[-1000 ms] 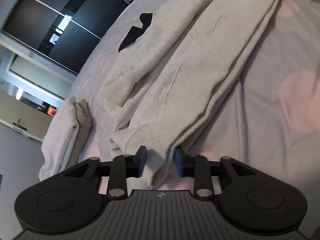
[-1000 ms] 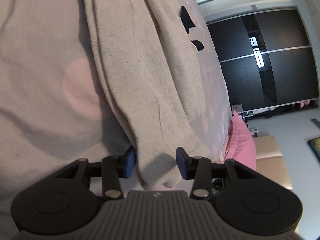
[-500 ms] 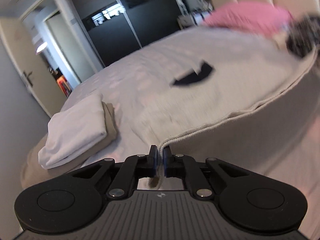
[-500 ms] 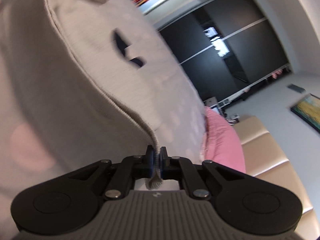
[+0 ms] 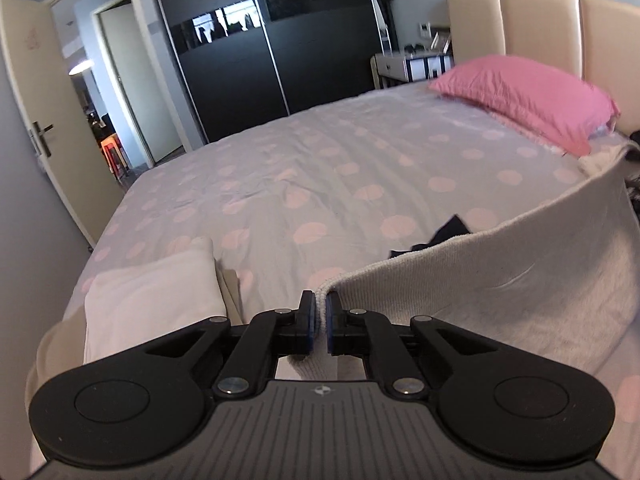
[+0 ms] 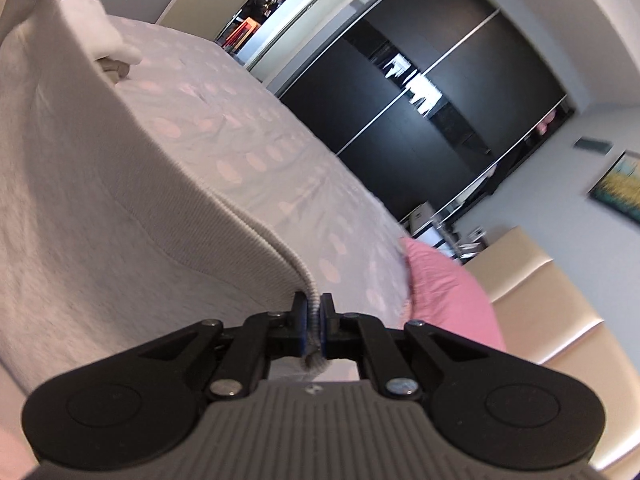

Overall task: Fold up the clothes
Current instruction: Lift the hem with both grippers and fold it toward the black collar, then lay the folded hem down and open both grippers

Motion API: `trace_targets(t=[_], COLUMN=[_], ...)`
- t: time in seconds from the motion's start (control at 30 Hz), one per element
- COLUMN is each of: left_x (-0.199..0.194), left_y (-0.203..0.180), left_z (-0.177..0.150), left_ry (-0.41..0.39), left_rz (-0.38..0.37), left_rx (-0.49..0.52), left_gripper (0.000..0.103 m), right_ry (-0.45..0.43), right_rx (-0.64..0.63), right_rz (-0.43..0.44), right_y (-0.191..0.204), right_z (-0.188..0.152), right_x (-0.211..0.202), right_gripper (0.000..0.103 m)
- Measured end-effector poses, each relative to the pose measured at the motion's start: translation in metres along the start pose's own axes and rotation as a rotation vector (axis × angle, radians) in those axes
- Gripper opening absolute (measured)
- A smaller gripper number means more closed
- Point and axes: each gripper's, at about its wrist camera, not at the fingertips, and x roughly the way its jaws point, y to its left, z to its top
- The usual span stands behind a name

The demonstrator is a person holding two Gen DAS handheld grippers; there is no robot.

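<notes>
A light grey sweatshirt [image 5: 500, 292] with a black print [image 5: 440, 236] hangs lifted above the bed. My left gripper [image 5: 319, 308] is shut on one corner of its ribbed hem. My right gripper [image 6: 313, 312] is shut on the other corner of the sweatshirt [image 6: 80, 220]. The hem stretches taut between the two grippers, and the body of the garment droops below it, hiding the bed underneath.
The bed [image 5: 320, 168] has a grey cover with pink dots. A stack of folded clothes [image 5: 152, 300] lies at its left near edge, also in the right wrist view [image 6: 100, 40]. A pink pillow [image 5: 524, 96] lies by the beige headboard [image 5: 560, 32]. Black wardrobe doors [image 5: 260, 48] stand beyond.
Both grippers closed on the hem corners, then lifted the sweatshirt off the bed. The views have swung up from the bed surface to the room.
</notes>
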Motion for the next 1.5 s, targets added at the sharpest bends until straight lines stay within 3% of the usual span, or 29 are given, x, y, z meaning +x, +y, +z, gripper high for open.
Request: trace_targets(t=[0.17, 0.33, 0.63, 0.8, 0.9, 0.97, 1.0, 1.13, 1.2, 1.3, 1.37, 1.5], left_x=[0.071, 0.135, 0.208, 0.233, 0.227, 0.22, 0.214, 0.183, 0.166, 0.136, 0.115, 0.081], left_y=[0.006, 0.014, 0.014, 0.013, 0.027, 0.034, 0.037, 0.047, 0.052, 0.053, 0.054, 0.049], left_z=[0.015, 0.001, -0.003, -0.016, -0.022, -0.024, -0.026, -0.039, -0.046, -0.063, -0.076, -0.106], left_ry=[0.085, 0.139, 0.186, 0.213, 0.194, 0.189, 0.186, 0.18, 0.178, 0.183, 0.184, 0.201], left_rz=[-0.005, 0.01, 0.025, 0.072, 0.065, 0.065, 0.067, 0.04, 0.02, -0.029, -0.068, -0.089], left_rx=[0.008, -0.031, -0.013, -0.012, -0.101, -0.12, -0.118, -0.153, -0.179, -0.257, -0.319, -0.402], left_gripper=[0.004, 0.004, 0.004, 0.005, 0.015, 0.018, 0.021, 0.036, 0.039, 0.046, 0.05, 0.053], right_ry=[0.053, 0.109, 0.233, 0.28, 0.299, 0.296, 0.293, 0.315, 0.333, 0.369, 0.389, 0.429], right_rx=[0.05, 0.088, 0.161, 0.193, 0.231, 0.243, 0.247, 0.325, 0.41, 0.565, 0.671, 0.866], right_rz=[0.05, 0.103, 0.132, 0.149, 0.157, 0.124, 0.103, 0.089, 0.114, 0.183, 0.231, 0.305], right_y=[-0.011, 0.005, 0.038, 0.055, 0.055, 0.05, 0.045, 0.018, 0.005, -0.013, -0.021, -0.026], right_z=[0.027, 0.031, 0.015, 0.005, 0.002, 0.002, 0.001, -0.009, -0.018, -0.039, -0.056, -0.091], right_x=[0.072, 0.141, 0.235, 0.262, 0.265, 0.262, 0.261, 0.244, 0.229, 0.202, 0.18, 0.136], right_gripper=[0.007, 0.006, 0.006, 0.007, 0.01, 0.036, 0.04, 0.044, 0.047, 0.051, 0.06, 0.062])
